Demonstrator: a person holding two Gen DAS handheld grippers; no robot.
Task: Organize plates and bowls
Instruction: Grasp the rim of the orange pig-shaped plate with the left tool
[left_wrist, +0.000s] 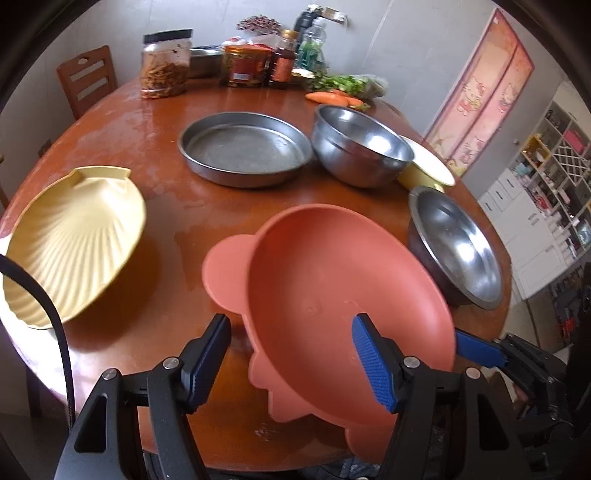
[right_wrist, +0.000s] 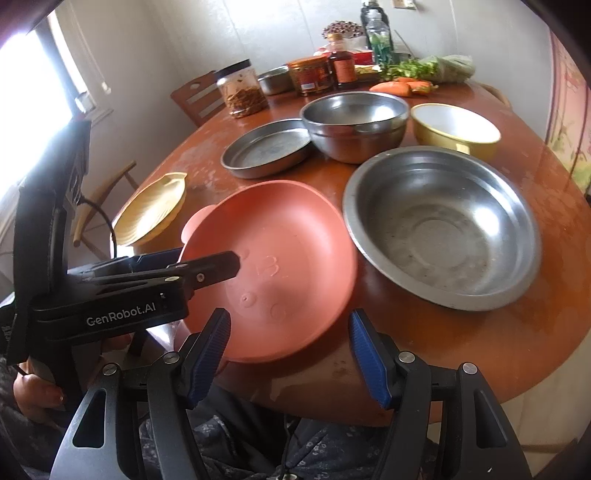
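A terracotta bear-eared plate (left_wrist: 332, 280) (right_wrist: 273, 258) sits tilted at the table's near edge and overhangs it. My left gripper (left_wrist: 291, 358) (right_wrist: 210, 258) straddles its left rim, one finger over the inside and one outside; no pad visibly presses. My right gripper (right_wrist: 290, 350) stands open around the near rim, and one of its fingers (left_wrist: 476, 347) shows past the plate. Around the plate are a yellow shell plate (left_wrist: 74, 240), a flat steel pan (left_wrist: 243, 147), a deep steel bowl (left_wrist: 360, 147), a yellow bowl (right_wrist: 454, 125) and a wide steel bowl (right_wrist: 439, 225).
Jars (left_wrist: 164, 66), bottles, carrots (right_wrist: 391, 88) and greens crowd the far edge of the round wooden table (left_wrist: 147, 129). A wooden chair (left_wrist: 88, 79) stands behind it. A person's hand (right_wrist: 37, 395) holds the left gripper, and their lap lies below the near edge.
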